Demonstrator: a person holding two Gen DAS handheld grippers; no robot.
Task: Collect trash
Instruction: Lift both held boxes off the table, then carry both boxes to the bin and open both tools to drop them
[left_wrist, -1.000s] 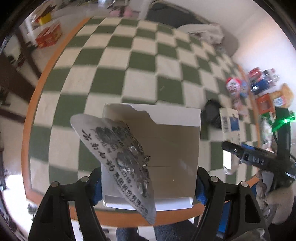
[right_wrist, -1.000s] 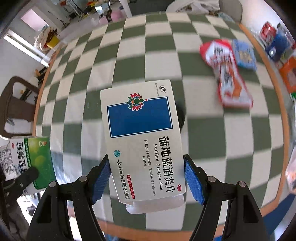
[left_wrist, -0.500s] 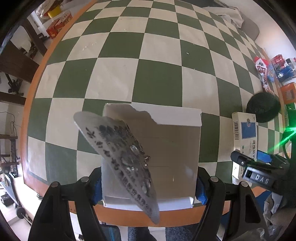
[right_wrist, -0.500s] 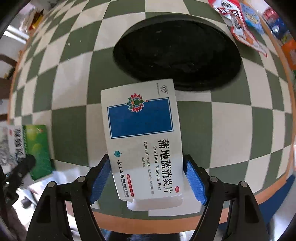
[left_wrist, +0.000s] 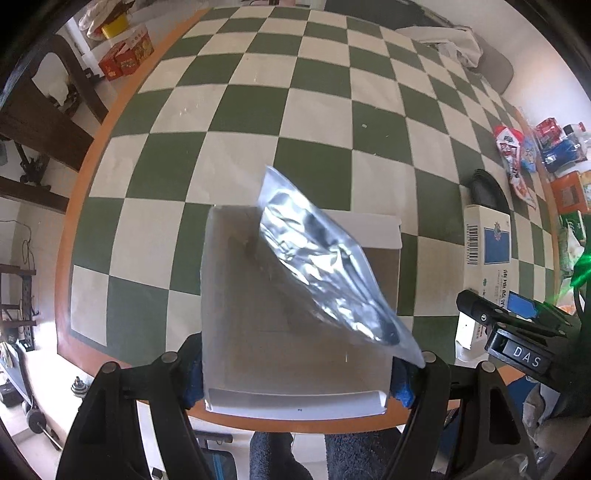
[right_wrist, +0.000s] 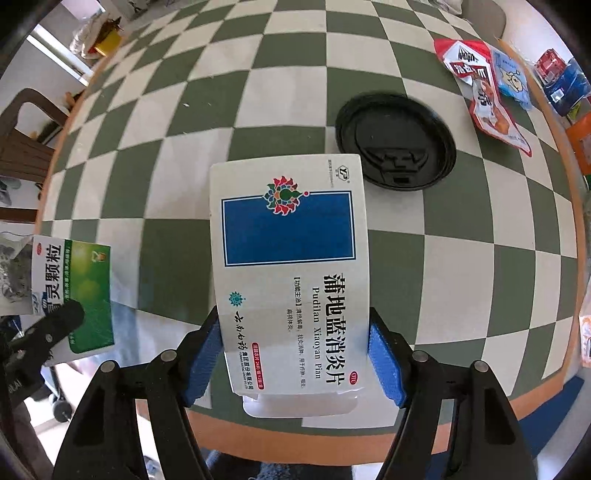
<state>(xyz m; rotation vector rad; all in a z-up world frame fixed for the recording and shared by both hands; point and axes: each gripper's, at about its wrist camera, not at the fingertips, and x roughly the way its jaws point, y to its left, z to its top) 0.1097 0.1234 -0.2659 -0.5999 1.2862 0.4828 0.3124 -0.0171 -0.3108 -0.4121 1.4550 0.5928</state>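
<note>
While both grippers hover over the checked table (right_wrist: 155, 155), the left gripper (left_wrist: 295, 373) clamps an open white carton (left_wrist: 258, 314) with a foil sachet (left_wrist: 325, 280); the right gripper (right_wrist: 295, 354), jaws just closing, clamps a blue-and-white medicine box (right_wrist: 288, 258); carrying seems underway; the black lid (right_wrist: 395, 140) at one o'clock likely waits next.

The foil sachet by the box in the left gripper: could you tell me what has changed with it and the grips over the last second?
The foil sachet has swung from the lower left of the open box to its upper right, silver side showing. The right gripper has just been closing and now clamps the blue-and-white medicine box above the black lid. The left gripper holds its box as before.
</note>
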